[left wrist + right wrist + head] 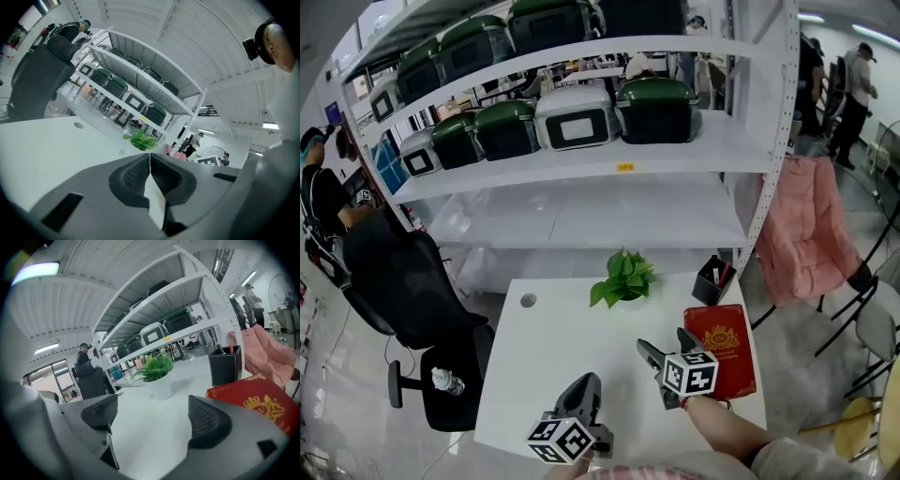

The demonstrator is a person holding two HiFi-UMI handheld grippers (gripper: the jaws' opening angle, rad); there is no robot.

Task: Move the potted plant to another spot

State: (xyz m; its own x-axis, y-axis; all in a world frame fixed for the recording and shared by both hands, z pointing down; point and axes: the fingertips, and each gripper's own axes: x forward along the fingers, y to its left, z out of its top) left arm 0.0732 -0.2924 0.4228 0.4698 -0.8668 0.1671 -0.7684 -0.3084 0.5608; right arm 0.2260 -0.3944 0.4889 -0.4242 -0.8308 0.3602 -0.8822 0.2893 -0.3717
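The potted plant (623, 278), green leaves in a small white pot, stands upright near the far edge of the white table (553, 347). In the right gripper view the potted plant (157, 376) is straight ahead, a short way beyond the jaws. My right gripper (666, 344) hovers over the table's right half, open (152, 416), with nothing between its pads. Near the front edge my left gripper (587, 382) is shut (150, 159), pads together and empty; the plant (140, 139) shows small and far off in its view.
A red box (722, 352) lies at the table's right edge beside my right gripper. A black pen holder (712, 279) stands right of the plant. White shelving (581, 159) with bins rises behind the table. A black office chair (412, 300) is at the left, a pink cloth (806, 234) at the right.
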